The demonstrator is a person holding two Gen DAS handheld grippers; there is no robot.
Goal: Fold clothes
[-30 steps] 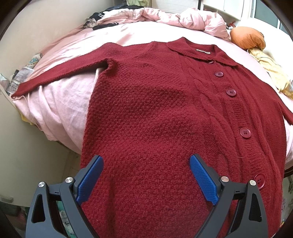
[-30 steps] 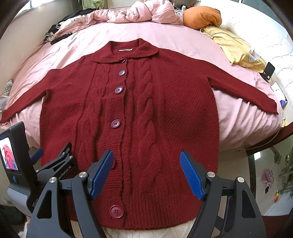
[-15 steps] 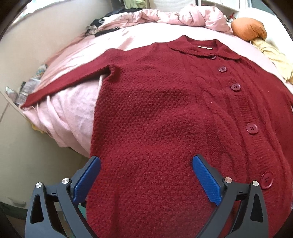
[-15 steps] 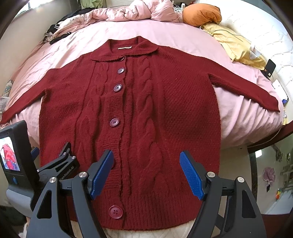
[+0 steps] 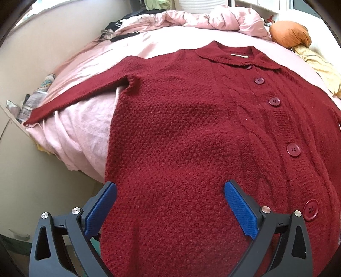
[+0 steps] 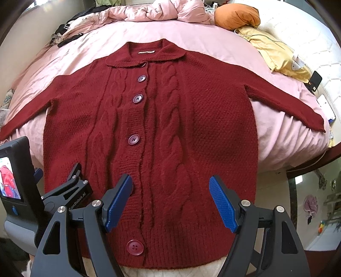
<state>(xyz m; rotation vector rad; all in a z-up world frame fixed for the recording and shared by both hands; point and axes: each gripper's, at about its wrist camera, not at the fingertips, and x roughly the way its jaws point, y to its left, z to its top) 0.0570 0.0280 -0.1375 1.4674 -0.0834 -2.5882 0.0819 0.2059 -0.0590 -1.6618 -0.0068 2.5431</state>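
Note:
A dark red knitted cardigan [image 6: 170, 127] lies flat and buttoned on the pink bed, sleeves spread to both sides; it also fills the left wrist view [image 5: 191, 138]. My left gripper [image 5: 170, 204] is open and empty above the cardigan's lower left part, close to its left side edge. My right gripper [image 6: 170, 200] is open and empty above the lower hem, right of the button row. The left gripper also shows in the right wrist view [image 6: 70, 181] at the cardigan's lower left.
The pink bed sheet [image 6: 287, 136] hangs over the bed edges. A bunched pink duvet [image 6: 149, 10], an orange pillow [image 6: 236, 17] and a yellow cloth [image 6: 275, 55] lie at the far end. A beige wall [image 5: 32, 64] borders the bed's left side.
The left gripper has moved left and slightly back, so the cardigan's left sleeve and side edge show more. The right gripper has barely moved. Both stay open.

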